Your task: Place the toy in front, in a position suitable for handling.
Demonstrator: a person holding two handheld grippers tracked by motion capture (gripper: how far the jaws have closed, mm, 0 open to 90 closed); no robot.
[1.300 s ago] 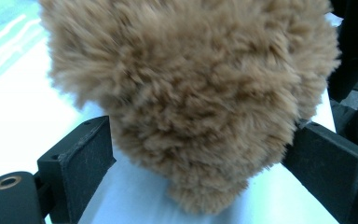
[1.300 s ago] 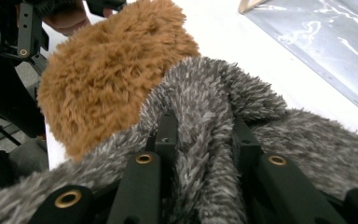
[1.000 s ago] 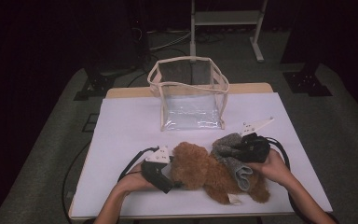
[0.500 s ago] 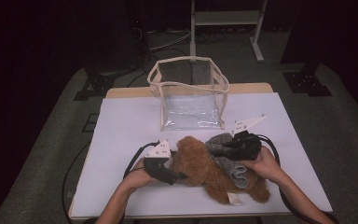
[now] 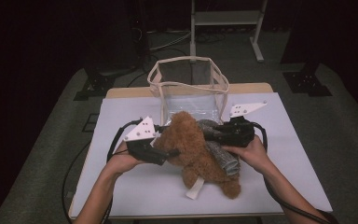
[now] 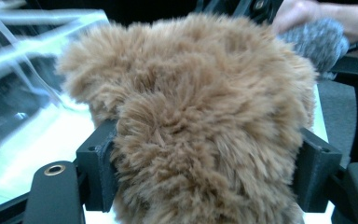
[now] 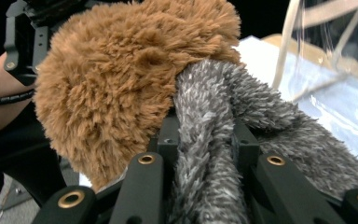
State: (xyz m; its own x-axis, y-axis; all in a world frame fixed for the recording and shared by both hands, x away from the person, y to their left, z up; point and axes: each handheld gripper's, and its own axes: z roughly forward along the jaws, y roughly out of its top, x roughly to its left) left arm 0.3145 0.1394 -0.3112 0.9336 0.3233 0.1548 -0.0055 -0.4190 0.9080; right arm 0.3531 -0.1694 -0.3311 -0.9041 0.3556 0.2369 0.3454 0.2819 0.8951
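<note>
Two grippers are being used on the bear [image 5: 193,149], raised off the table [image 5: 289,163]: left gripper [image 6: 205,172], jaws just closing, is clamped on brown fur, right gripper [image 7: 205,154] on its grey scarf [image 7: 223,121]. Both grips should be kept even while the bag [image 5: 189,86] ahead is being approached.

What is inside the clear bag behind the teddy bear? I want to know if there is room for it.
The clear bag stands open-topped; through its walls nothing shows inside. The brown teddy bear covers the lowest part of its front, so the bottom there cannot be checked.
</note>
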